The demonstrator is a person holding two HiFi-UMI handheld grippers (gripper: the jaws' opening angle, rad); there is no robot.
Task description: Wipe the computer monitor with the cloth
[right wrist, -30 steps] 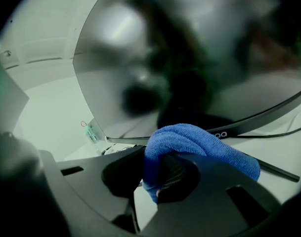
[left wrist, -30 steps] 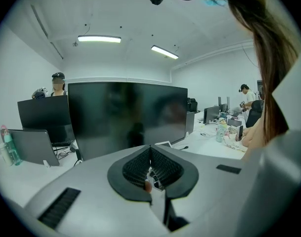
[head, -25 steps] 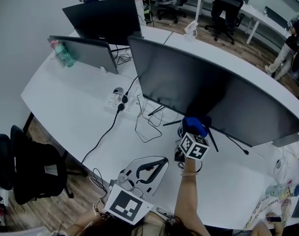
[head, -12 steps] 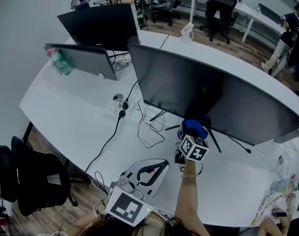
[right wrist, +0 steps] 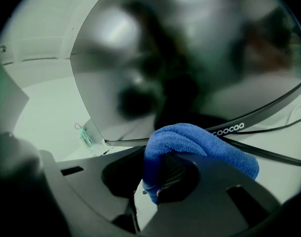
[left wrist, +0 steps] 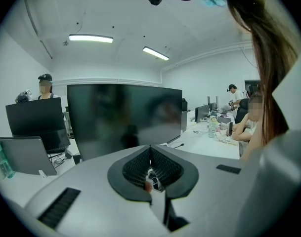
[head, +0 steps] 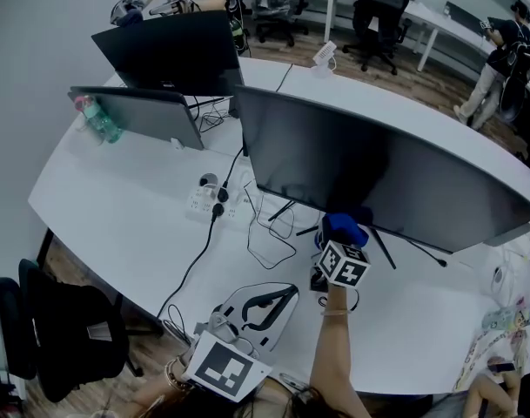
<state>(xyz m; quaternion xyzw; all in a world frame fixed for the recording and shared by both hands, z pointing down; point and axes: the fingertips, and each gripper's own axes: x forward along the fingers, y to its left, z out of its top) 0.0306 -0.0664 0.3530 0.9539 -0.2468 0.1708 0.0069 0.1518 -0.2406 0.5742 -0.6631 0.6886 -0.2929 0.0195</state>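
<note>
Over the surface (head: 117, 190) little has changed: our right claw (right wrist: 160, 174) still grips the cloth (right wrist: 199, 142) by the monitor's (head: 378, 181) lower edge, wiping seemingly unstarted; left claw (left wrist: 151, 174) clenched, empty.

The head view looks steeply down from above the near edge of the curved white desk (head: 117, 198), taking in the whole wide, curved dark-screened monitor (head: 378, 172). The left gripper view sits low at the near side, well back, facing far and slightly upward at that monitor (left wrist: 123, 117) and the ceiling (left wrist: 140, 23). The right gripper view sits close beneath the monitor (right wrist: 190, 58), looking up its screen. All three share the monitor. The head and left gripper views also share the smaller black monitor (head: 169, 55) (left wrist: 34, 120) at far left.
</note>
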